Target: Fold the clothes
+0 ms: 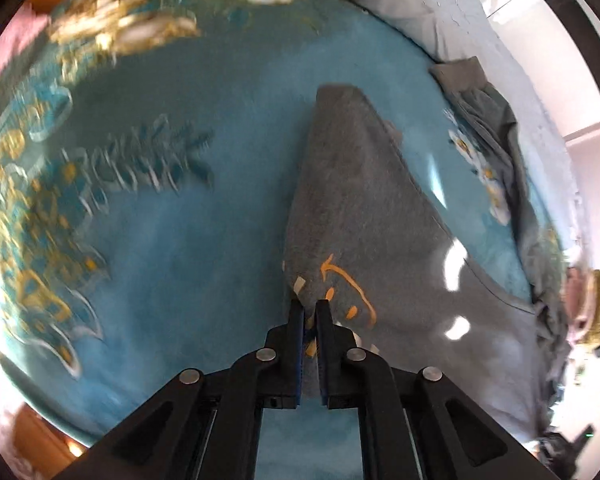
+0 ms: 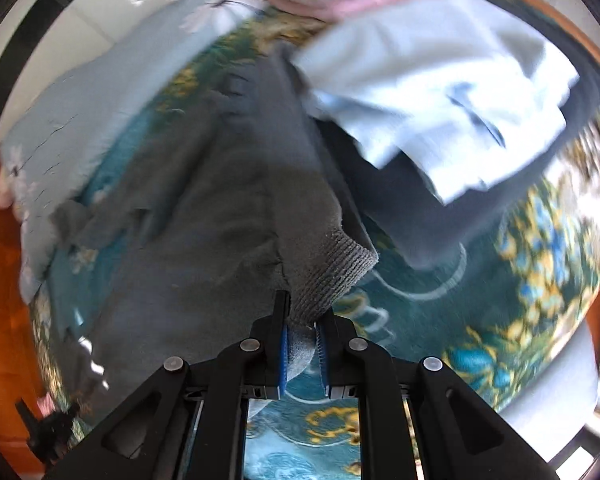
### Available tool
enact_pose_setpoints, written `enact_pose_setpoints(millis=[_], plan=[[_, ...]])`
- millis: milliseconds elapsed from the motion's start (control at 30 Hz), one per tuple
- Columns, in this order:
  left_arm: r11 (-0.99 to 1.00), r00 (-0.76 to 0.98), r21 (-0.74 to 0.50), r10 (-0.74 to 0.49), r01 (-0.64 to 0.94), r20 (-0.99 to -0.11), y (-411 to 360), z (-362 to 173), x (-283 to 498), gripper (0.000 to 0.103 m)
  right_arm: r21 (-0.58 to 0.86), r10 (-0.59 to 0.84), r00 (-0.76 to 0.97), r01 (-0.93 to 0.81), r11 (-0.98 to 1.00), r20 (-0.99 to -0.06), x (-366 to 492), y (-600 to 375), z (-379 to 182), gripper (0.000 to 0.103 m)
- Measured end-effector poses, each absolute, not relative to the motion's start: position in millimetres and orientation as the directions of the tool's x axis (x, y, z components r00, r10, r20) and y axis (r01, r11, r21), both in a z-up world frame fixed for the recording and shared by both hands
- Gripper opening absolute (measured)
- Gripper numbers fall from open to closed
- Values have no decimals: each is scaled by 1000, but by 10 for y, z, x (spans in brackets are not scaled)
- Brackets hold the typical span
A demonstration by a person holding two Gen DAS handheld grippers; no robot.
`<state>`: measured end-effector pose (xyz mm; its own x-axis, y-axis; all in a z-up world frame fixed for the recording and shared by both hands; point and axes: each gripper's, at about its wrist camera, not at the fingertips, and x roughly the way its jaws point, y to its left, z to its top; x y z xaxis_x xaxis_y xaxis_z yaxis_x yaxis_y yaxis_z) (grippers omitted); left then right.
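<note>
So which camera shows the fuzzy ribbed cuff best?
The right wrist view: the ribbed cuff sits sharp and close, pinched by the right tongs. The left wrist view shows none of the cuff.

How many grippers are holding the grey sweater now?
2. The left gripper pinches the grey sweater near its orange print; the right gripper pinches its ribbed cuff.

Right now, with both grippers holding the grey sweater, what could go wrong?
1. The right gripper pinches only the ribbed cuff near its edge; it may slip out.
2. The left gripper grips the grey sweater near the orange print, so the cloth may bunch there.
3. The white garment lies close behind; the sweater could drag it.
</note>
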<state>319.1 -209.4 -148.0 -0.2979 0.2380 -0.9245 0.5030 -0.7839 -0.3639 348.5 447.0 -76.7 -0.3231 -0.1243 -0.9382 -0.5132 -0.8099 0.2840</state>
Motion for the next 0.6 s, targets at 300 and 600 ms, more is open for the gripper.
enact_pose_setpoints(millis=[300,600], plan=[[-744,-349,-426,272,514,-897,-2192,-1507,3035,50,259,-92,-321,-530,-807,-943,3464,4474,-710,13],[-761,-347,-387,225,521,-910,-2098,-1529,2850,14,270,-97,-332,-528,-805,-938,3473,4457,-629,13]])
